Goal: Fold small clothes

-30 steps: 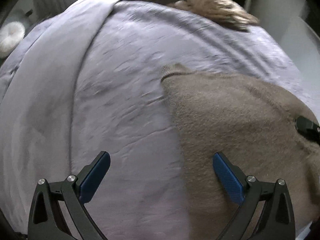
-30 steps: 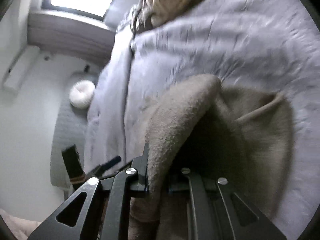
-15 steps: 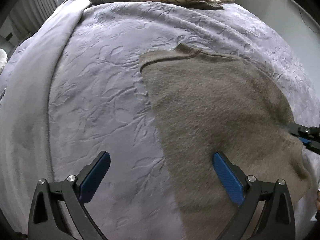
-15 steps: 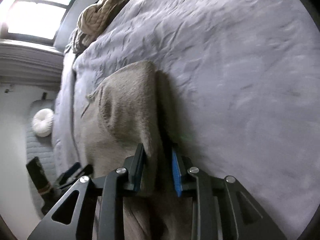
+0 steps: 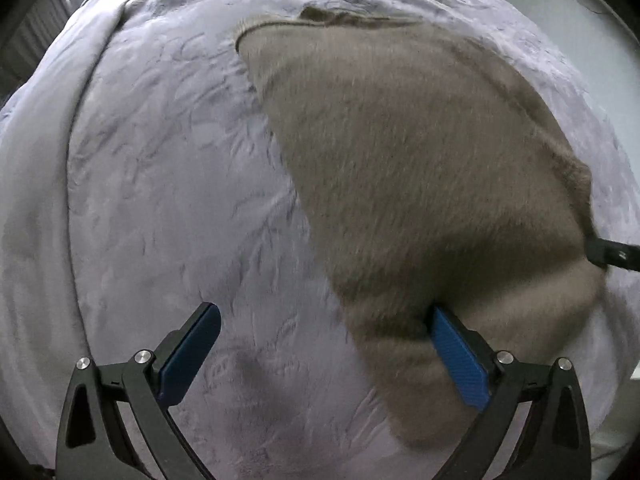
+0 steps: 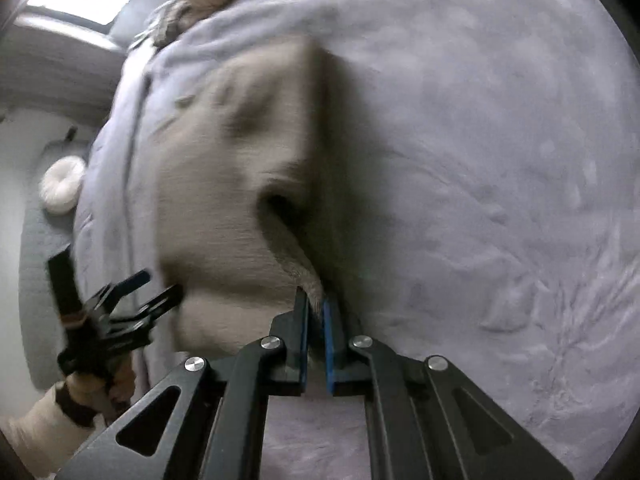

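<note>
The right gripper (image 6: 316,312) is clamped on an edge of the taupe knit garment (image 5: 420,184), its jaws having just closed. The left gripper (image 5: 324,344) is held wide open, its right pad against the garment, which is spread on the lavender bed cover (image 5: 168,184), running from 11 to 5 o'clock.

Tan fuzzy sweater (image 5: 420,168) spread on the bed

It lies mostly flat on the lilac bedspread (image 5: 168,200), ribbed edge toward 12 o'clock, filling the left-wrist view's right half; its 3 o'clock corner is lifted and creased.
</note>
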Motion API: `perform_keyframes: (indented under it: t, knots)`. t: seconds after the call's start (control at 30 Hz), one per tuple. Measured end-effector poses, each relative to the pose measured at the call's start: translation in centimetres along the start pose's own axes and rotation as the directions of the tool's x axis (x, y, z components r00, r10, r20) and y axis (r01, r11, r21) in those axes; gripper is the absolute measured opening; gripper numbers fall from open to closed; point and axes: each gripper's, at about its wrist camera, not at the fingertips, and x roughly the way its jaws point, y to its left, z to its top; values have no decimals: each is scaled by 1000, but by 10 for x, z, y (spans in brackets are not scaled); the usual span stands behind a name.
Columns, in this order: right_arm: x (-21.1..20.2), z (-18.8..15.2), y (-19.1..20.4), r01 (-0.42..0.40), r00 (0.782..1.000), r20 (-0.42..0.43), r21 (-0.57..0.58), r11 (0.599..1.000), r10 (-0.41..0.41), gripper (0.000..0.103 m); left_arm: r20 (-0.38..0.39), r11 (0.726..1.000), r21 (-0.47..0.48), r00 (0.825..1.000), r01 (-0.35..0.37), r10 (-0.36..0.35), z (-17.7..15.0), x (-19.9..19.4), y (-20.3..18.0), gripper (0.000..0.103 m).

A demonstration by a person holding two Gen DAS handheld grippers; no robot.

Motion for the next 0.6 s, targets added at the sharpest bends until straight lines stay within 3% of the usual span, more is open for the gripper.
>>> perform_keyframes:
  t: [0.13,0.2,0.27,0.33,0.4,0.6]
  knots:
    - [-10,-7,-21,-53,998,55,166,985,45,16,-4,1000,18,1000,4,-4,-8,-7,5,103]
    - [-22,-16,-22,-47,995,91,200,979,29,19,-5,1000,21,1000,-10,10,-11,-13,9,103]
    - [-34,-27,-18,-118,988,122,209,971,94,22,-14,1000,1,1000,-18,18,-13,-19,16,103]
    - [-37,-38,-3,-189,980,97,170,967,174,30,-22,999,-49,1000,-19,18,-17,-27,27,103]
    - [-26,-49,16,-242,970,46,143,960,238,57,-23,996,-81,999,-29,28,-19,-32,35,103]
    - [54,-64,64,-351,925,-90,171,921,369,57,-47,984,-162,997,-71,64,-28,-35,47,103]
